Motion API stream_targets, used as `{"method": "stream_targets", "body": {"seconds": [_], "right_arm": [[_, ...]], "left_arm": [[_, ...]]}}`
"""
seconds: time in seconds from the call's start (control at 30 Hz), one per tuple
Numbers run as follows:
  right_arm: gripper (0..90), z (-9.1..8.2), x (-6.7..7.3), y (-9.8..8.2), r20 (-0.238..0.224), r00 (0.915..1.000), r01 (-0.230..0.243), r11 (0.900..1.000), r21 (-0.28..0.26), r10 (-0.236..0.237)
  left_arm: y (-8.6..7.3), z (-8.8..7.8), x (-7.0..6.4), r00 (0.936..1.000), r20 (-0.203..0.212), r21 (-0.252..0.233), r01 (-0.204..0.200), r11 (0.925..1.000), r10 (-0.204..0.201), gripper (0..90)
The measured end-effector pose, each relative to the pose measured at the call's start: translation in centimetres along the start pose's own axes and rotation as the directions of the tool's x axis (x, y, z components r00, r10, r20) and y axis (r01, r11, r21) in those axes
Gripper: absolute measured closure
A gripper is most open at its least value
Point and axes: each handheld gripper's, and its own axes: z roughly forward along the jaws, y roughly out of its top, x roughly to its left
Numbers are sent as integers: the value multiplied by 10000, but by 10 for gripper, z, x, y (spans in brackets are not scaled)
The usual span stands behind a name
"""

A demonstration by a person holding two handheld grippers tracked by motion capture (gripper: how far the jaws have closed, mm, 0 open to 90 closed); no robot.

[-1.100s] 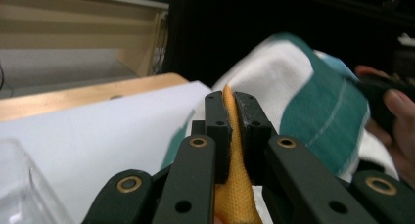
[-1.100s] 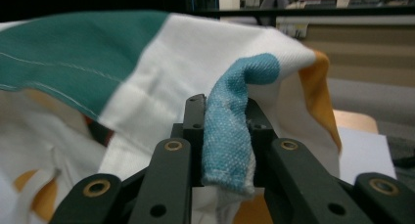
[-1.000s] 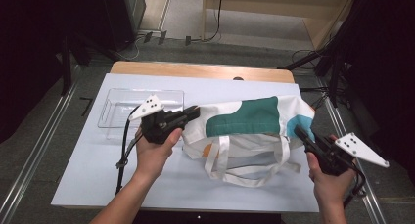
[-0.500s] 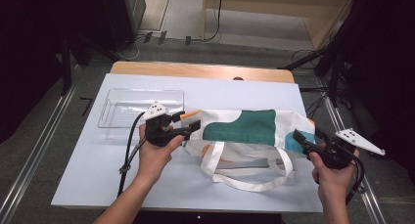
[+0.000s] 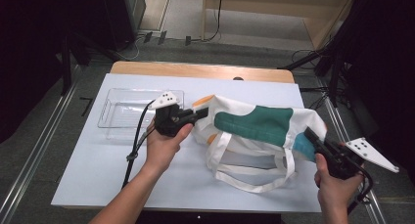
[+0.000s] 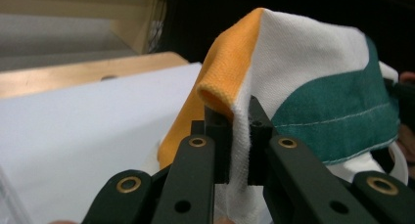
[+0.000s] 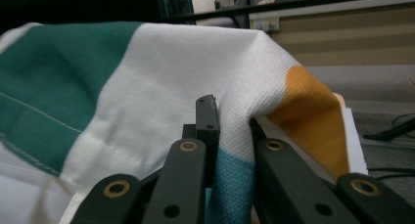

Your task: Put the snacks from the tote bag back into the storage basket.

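While we hold 2 grippers at the white table (image 5: 98,180), each is clamped on cloth. Our left gripper (image 5: 199,114) pinches the tote bag (image 5: 254,123) at its orange and white corner, the fabric folded over and squeezed between the jaws. Our right gripper (image 5: 313,140) bites the opposite end, where white meets teal and orange. Between the 2 grippers the bag hangs stretched and partly lifted, its white straps (image 5: 249,172) drooping onto the table below. Behind the left gripper lies a clear plastic tray (image 5: 122,106).
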Motion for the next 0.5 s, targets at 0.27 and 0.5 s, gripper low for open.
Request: {"method": "stream_targets", "body": {"seconds": [0.27, 0.5], "right_arm": [[850, 1, -5, -10, -36, 9990, -452, 9983, 357, 454], [850, 36, -18, -33, 1265, 9900, -741, 9933, 887, 626]], "left_arm": [[11, 37, 24, 9960, -766, 427, 491, 9979, -457, 844], [-9, 43, 39, 9937, -849, 536, 782, 9955, -735, 542]]}}
